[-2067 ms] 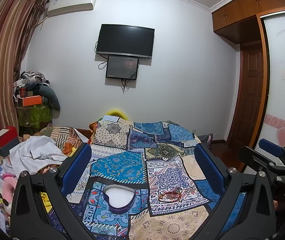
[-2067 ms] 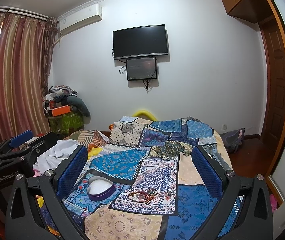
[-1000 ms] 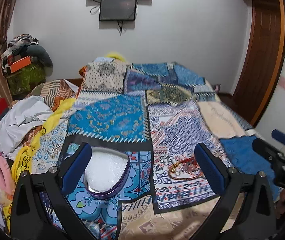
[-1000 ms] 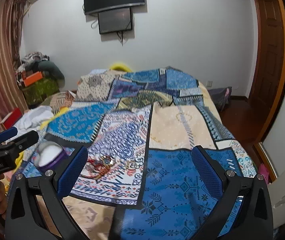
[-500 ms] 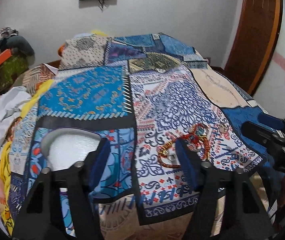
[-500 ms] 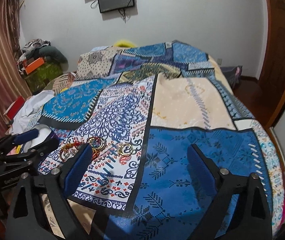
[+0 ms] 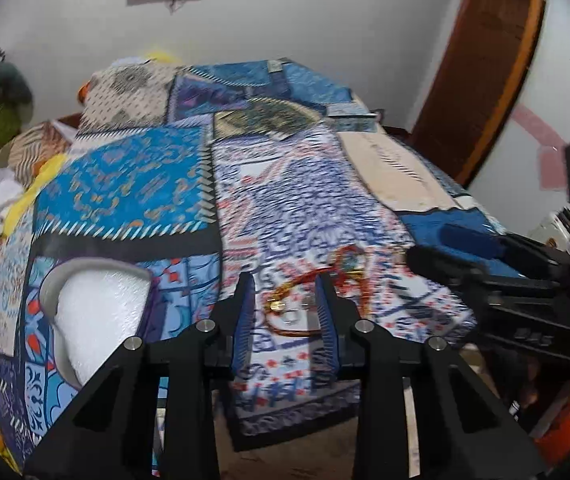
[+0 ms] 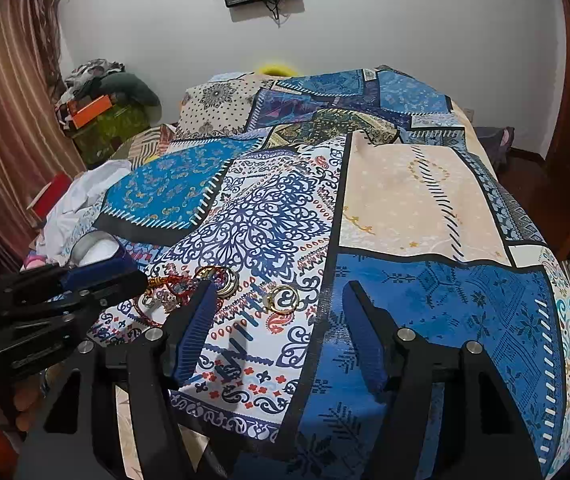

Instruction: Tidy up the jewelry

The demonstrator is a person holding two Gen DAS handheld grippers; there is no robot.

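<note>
Left gripper [image 7: 283,284] low over the quilt [image 7: 125,192], near the front edge of the bed; jaws apart with only a narrow gap, grasping nothing. Inside that gap, a part of the red cord [image 7: 305,278] and a gold bead [image 7: 273,305]. Right gripper [image 8: 281,292] just beside, jaws released and wide, with the gold ring [image 8: 283,300] lying between them, untouched. Bangles [image 8: 227,280] close to the tip of its left finger. Heart box [image 7: 97,312] open, left of the pile, toward the front left corner of the bed, white lining bare.

Possible troubles from here, as a judgement only:

- Pinching a fold of quilt together with the cord, because of the soft, loose cloth under it. Then the whole pile dragged, perhaps toward the front edge and down to the floor.
- Lifting the cord while tangled with the bangles. Hard to tell from the blurred left view whether tangled or only touching. Possibly one bangle carried up and dropped on the way to the box.
- Losing the thin cord from between the flat pads in case of a grip near the tips.
- Collision of the two grippers, both working very near over the same small pile.
- Pushing the ring away or into the cloth with a fingertip, given its low, flat shape.

Safer to close slowly, lift a little, and check before going to the box.
</note>
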